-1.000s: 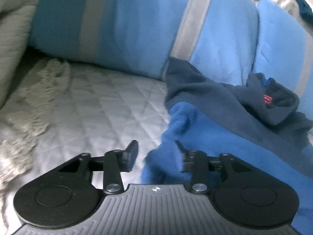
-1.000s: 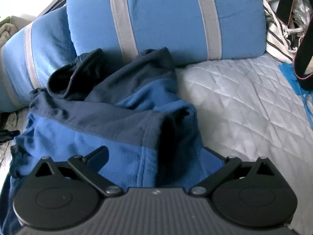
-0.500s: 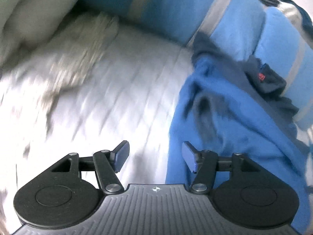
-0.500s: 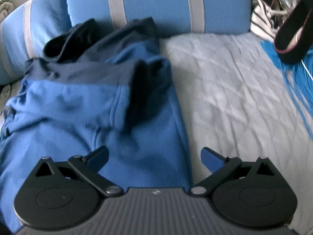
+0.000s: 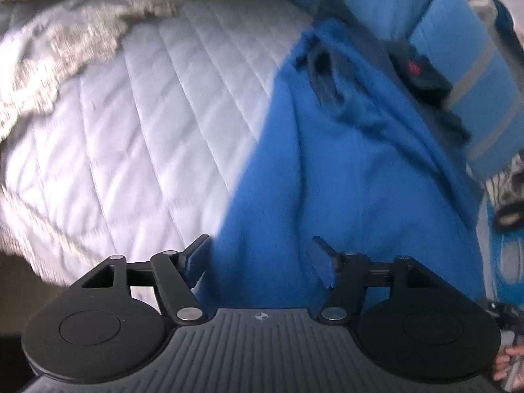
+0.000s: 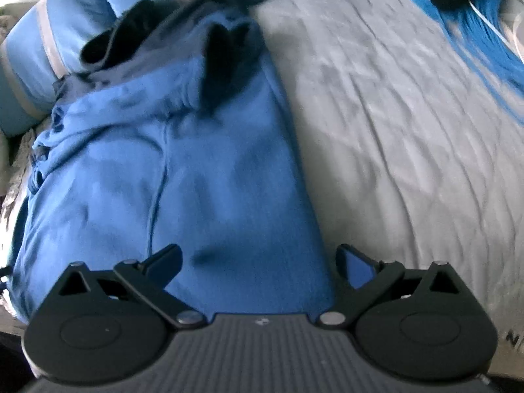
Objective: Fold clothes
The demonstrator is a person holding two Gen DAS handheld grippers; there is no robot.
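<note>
A blue fleece garment with dark navy upper parts lies stretched over a pale quilted bedspread, its navy collar end pushed up against the blue pillows with grey stripes at the head of the bed. The left gripper hangs over the near end of the garment with its jaws opening; blue fabric shows in the gap between them, but the pads do not press on it. The right gripper hangs over the same near end, its jaws spread wide, one fingertip above the fleece and the other just past the garment's edge, above the bedspread. Away from the garment, along the bedspread's far side in the left view, lies a cream fringed blanket. Both views are blurred.
</note>
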